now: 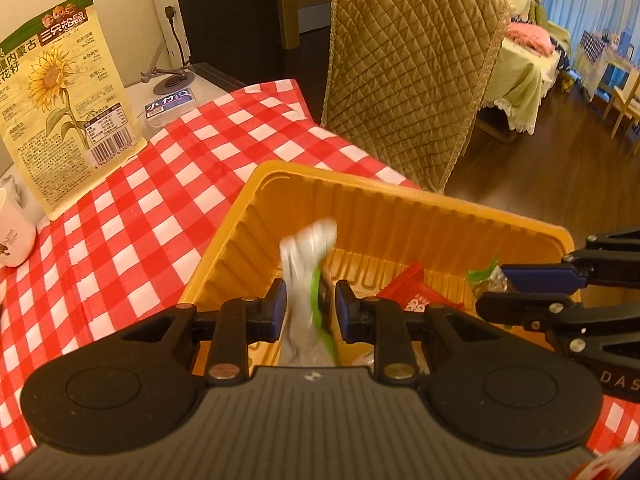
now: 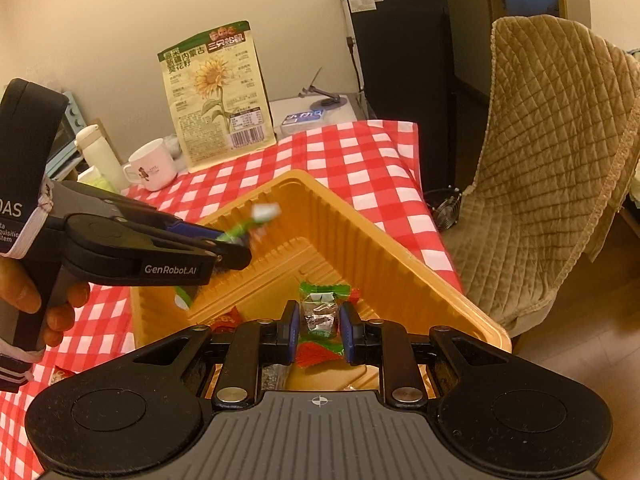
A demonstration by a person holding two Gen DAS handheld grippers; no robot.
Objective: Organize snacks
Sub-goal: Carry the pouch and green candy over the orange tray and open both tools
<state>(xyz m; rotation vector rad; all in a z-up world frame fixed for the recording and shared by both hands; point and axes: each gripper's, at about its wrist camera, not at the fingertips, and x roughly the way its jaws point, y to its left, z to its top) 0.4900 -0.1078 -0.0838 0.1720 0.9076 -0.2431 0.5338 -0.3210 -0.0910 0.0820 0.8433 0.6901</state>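
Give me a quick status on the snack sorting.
Left gripper shut on a white-green packet. Right gripper shut on a green candy. Both over the yellow tray. Nothing in the way.

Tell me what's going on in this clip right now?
A person is sorting snacks with a gripper in each hand. The left gripper is shut on a white-and-green packet, and the right gripper is shut on a clear candy with green ends. Both hang over the yellow tray on the checked tablecloth. A red wrapper already lies in the tray; neither held snack has been let go yet.
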